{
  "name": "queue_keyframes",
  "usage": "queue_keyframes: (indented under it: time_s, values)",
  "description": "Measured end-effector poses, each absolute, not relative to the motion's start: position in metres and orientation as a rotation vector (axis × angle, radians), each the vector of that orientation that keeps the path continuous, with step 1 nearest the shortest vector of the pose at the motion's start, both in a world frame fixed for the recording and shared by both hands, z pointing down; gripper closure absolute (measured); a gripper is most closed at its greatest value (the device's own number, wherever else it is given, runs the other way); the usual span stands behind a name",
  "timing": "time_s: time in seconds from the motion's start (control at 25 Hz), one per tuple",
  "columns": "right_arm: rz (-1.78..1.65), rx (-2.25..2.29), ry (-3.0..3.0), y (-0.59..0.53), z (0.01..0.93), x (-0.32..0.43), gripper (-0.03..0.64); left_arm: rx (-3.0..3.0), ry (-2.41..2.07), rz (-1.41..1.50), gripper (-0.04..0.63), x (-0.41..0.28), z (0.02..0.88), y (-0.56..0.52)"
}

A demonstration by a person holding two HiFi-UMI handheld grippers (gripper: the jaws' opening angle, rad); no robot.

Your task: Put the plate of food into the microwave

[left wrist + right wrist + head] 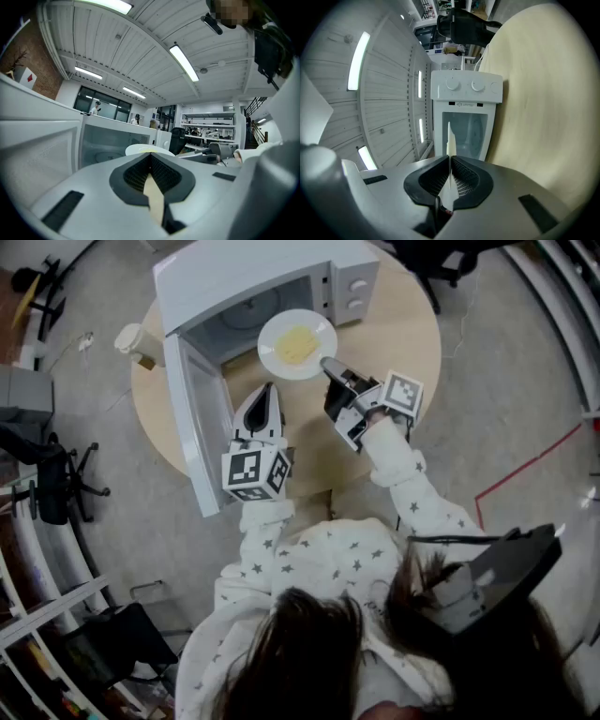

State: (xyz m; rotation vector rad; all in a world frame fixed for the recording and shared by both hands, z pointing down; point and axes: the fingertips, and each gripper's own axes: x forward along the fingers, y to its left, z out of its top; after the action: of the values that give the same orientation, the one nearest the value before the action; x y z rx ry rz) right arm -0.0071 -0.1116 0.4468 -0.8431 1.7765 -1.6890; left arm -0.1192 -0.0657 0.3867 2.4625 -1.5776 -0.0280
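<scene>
Microwave (267,277) mouth is open to you, but its door (197,418) stands swung out along your left, walling in the left gripper (268,390) on that side. The plate (296,343) sits across the right part of the mouth. Bare table (403,352) to the right of the right gripper (329,363) gives you room.

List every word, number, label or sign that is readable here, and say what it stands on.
No text is legible in any view.
Label strip under the knobs of the microwave: too small to read.
Marker cubes on left gripper and right gripper: square patterns, no letters.
Wall sign: red diamond, no readable words.
</scene>
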Motion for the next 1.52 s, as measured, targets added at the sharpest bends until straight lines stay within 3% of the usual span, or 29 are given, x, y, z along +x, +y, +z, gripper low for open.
queue_keyframes:
  time_s: [1.52]
  values:
    - [-1.808,-0.843,1.8,-0.279,0.5,-0.076,0.598,2.27,-1.731,0.021,0.594,-0.154,0.439,-0.202]
